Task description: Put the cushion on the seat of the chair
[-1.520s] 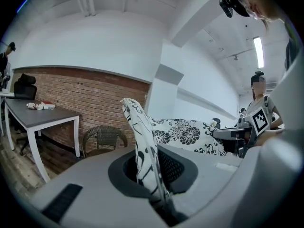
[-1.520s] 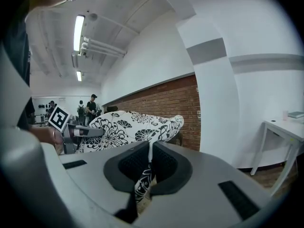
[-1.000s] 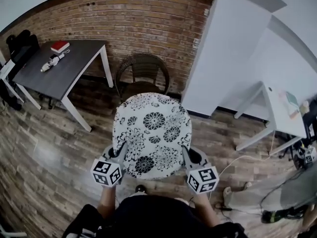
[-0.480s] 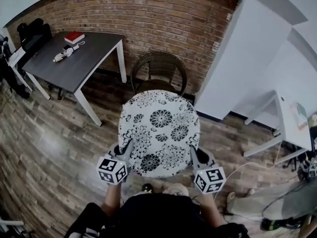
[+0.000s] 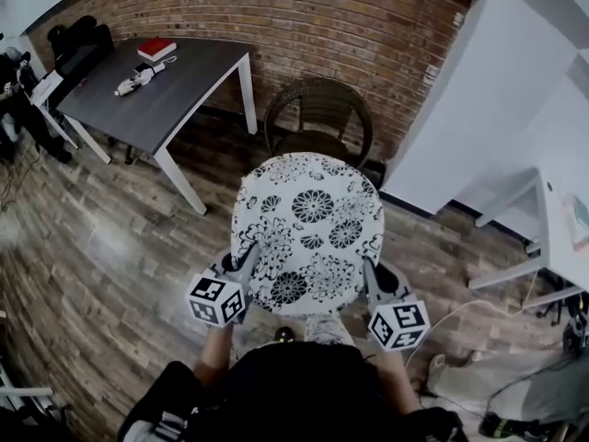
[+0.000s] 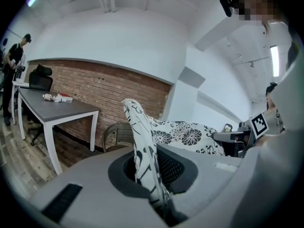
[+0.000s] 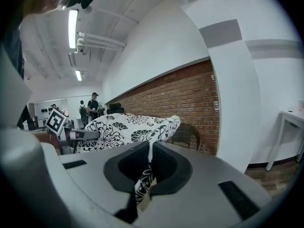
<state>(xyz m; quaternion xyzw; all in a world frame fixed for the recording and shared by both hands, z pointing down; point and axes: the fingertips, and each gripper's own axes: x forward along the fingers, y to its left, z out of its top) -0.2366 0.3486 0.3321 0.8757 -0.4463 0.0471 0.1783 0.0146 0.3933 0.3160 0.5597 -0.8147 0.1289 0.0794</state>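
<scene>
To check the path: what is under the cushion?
Around the cushion, wooden floor shows, with the wicker chair beyond its far edge. What lies directly beneath is covered.

Wall: a red brick wall (image 5: 304,26) ran behind.
Floor: wood-plank floor (image 5: 101,274).
Furniture: a dark-topped bench (image 5: 175,81) stood left, a white table (image 5: 563,247) right.
Light: ceiling tube lamps (image 7: 72,28) glowed.

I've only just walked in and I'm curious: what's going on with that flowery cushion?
A person has a gripper in each hand. The left gripper and right gripper are each shut on a near edge of the cushion, holding it up in the air between them. The chair stands just ahead, against the wall. The cushion is not yet on its seat.
</scene>
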